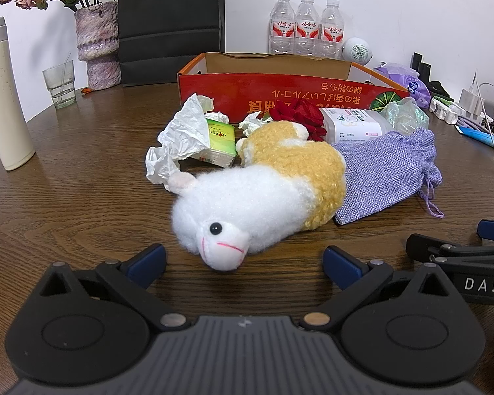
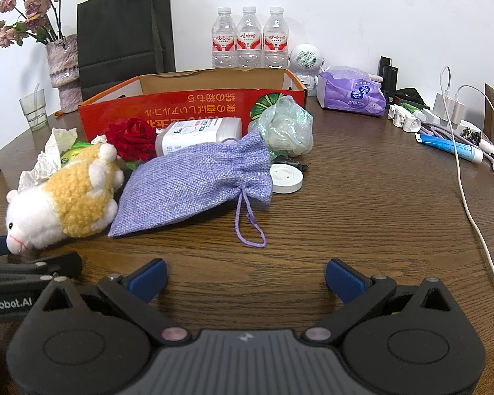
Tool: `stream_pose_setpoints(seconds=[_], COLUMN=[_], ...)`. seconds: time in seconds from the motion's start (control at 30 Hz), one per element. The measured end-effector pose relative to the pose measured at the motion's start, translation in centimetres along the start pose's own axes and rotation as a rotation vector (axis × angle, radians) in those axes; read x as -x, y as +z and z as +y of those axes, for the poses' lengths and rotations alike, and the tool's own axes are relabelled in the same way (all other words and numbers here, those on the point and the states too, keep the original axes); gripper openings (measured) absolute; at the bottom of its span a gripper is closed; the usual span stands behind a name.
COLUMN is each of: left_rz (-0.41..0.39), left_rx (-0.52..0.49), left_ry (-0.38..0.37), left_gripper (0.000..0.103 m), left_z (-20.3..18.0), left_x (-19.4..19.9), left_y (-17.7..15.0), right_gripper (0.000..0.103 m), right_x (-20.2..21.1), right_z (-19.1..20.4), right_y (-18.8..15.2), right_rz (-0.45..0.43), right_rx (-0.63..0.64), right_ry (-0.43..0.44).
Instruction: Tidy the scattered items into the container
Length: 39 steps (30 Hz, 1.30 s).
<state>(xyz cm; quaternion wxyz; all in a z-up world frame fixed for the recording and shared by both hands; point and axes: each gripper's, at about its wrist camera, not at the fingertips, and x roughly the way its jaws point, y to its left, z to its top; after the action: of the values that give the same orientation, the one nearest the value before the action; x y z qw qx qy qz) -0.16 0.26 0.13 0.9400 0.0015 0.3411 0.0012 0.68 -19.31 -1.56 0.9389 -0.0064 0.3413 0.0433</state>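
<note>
A white and yellow plush alpaca [image 1: 260,194] lies on the wooden table, its head just ahead of my open, empty left gripper [image 1: 243,263]. Behind it are a lilac drawstring pouch [image 1: 388,171], a red rose [image 1: 299,115], a white bottle lying on its side [image 1: 352,125], a green tissue pack [image 1: 219,141] with crumpled tissue [image 1: 184,131], and a crumpled green bag [image 1: 405,115]. The open red cardboard box [image 1: 293,90] stands behind them. My right gripper [image 2: 245,279] is open and empty, short of the pouch [image 2: 194,181]. A white round disc [image 2: 285,179] lies right of the pouch.
A thermos [image 1: 3,98], glass [image 1: 60,84], vase of dried flowers [image 1: 98,46] and black bag [image 1: 171,23] stand at back left. Three water bottles [image 2: 248,38], a white speaker [image 2: 304,62], purple tissue pack [image 2: 352,92], chargers and cables [image 2: 461,151] line the back right.
</note>
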Motion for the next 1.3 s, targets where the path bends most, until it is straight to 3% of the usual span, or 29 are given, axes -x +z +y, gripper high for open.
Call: stream_pose_setpoints(seconds=[0.8,0.9,0.97,1.07,1.13,1.3], left_rz=[0.0,-0.006,-0.06,-0.252,-0.318,-0.196], left_rx=[-0.004,-0.052,-0.077,-0.127,-0.173,-0.153], left_ry=[0.004,-0.039,-0.083,-0.11,-0.131,-0.167], left_gripper=[0.103,0.103,0.103,0.103,0.103,0.103], left_z=[0.0,0.3,0.8,1.5,1.5,1.4], left_x=[0.1,0.6,2.1,4.4,4.4,1.2], left_y=[0.0,-0.3,-0.6,-0.3,0.6,2.3], right_gripper=[0.103,0.101,0.099,0.098,0.094,0.07], right_x=[-0.6,-0.4,0.6,1.7,1.7,-1.0], right_z=[-0.2,-0.2,-0.6,-1.1,-1.2,-0.6], right_y=[-0.5,-0.5,-0.5,0.3,1.5,4.5], right_rz=[-0.001,-0.01,-0.05,-0.134,-0.174,-0.155], right_rx=[-0.005,0.016,0.034,0.043,0.069,0.114], right_ry=[-0.01,0.026,0.057,0.073,0.08,0.119])
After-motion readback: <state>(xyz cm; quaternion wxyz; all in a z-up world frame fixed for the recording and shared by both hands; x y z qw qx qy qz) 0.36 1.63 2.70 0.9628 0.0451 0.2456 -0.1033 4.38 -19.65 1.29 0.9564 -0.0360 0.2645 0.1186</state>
